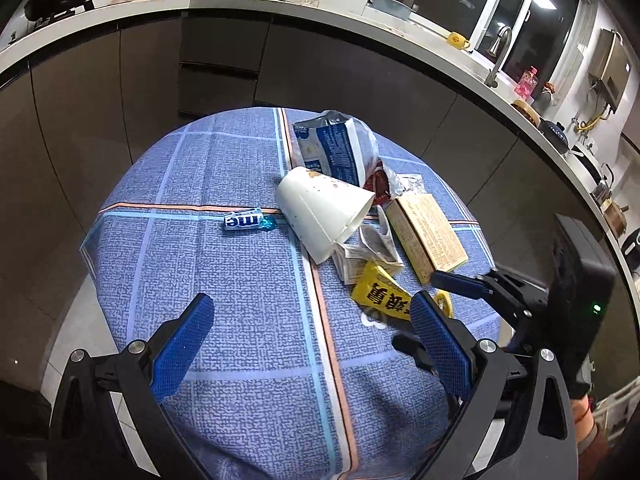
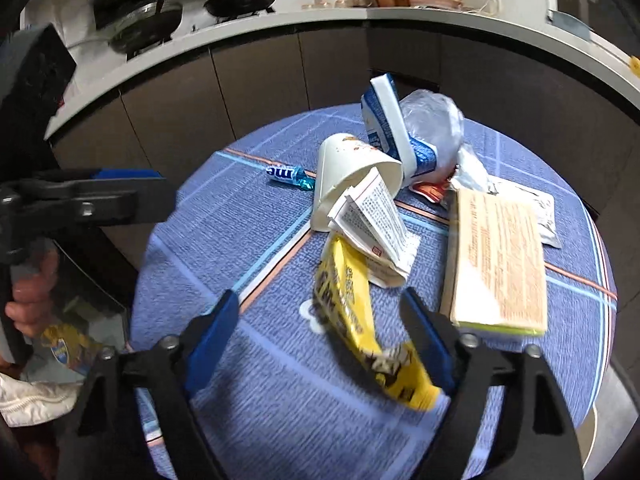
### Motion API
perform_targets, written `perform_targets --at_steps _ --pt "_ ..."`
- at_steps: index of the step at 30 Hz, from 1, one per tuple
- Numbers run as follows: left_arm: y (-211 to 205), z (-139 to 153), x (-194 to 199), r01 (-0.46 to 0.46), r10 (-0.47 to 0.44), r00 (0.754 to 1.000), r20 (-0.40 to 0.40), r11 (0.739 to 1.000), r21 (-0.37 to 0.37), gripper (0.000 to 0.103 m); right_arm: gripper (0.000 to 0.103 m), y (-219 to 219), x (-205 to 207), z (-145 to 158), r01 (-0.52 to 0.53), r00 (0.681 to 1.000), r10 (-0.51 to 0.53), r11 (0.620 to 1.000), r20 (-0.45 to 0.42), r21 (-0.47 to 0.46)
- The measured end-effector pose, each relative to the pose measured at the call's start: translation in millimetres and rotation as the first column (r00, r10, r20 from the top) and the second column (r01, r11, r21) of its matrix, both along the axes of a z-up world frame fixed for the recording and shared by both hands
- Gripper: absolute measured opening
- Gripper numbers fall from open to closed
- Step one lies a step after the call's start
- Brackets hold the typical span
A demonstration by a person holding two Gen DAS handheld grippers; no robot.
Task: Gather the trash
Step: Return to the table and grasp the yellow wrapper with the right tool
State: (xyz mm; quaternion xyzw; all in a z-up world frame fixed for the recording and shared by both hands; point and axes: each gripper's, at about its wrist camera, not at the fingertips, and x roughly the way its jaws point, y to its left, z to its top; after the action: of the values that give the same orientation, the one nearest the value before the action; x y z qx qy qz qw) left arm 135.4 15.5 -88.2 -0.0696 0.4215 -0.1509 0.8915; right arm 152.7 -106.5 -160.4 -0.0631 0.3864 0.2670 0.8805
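A round table under a blue plaid cloth (image 1: 240,280) (image 2: 240,240) carries a pile of trash. A yellow wrapper (image 2: 348,300) (image 1: 380,296) lies between the fingers of my right gripper (image 2: 320,300), nearer the right one; the pads do not press it, so it is open. Behind it are a folded leaflet (image 2: 376,220), a tipped white paper cup (image 2: 352,172) (image 1: 324,212), a blue-white carton (image 2: 388,128), a tan box (image 2: 500,256) (image 1: 430,236) and a small blue candy wrapper (image 1: 246,219). My left gripper (image 1: 312,304) hovers open over bare cloth.
A silver foil pack (image 2: 536,208) and a red wrapper (image 1: 380,184) lie at the pile's far side. A kitchen counter (image 1: 280,4) curves behind the table, with a stove and pans (image 2: 148,20) and a tap (image 1: 500,52). Something dark and glossy (image 2: 80,312) sits below the table's left edge.
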Motion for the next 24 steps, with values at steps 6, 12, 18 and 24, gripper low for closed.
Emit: perform_targets --at_steps 6,12,18,24 --pt "0.8 -6.4 4.0 0.028 -0.028 1.0 0.006 1.0 -0.01 0.095 0.046 3.9 11.0 -13.1 -0.001 0.999 -0.001 0.998 -0.033 -0.06" --pt "-12.7 -17.1 16.6 0.088 -0.088 0.996 -0.003 0.996 -0.007 0.095 0.014 -11.1 -0.4 -19.7 0.053 0.997 -0.056 0.997 -0.057 -0.049" --pt "-39.2 -32.6 39.7 0.119 -0.119 0.993 -0.009 0.992 -0.043 0.094 0.013 -29.0 -16.5 -21.0 0.109 0.992 -0.112 0.993 -0.058 -0.046" --pt "-70.1 -42.7 68.8 0.142 -0.143 0.99 -0.009 0.989 -0.039 0.084 0.018 -52.0 -32.5 -18.3 0.197 0.979 -0.198 0.98 -0.039 -0.029"
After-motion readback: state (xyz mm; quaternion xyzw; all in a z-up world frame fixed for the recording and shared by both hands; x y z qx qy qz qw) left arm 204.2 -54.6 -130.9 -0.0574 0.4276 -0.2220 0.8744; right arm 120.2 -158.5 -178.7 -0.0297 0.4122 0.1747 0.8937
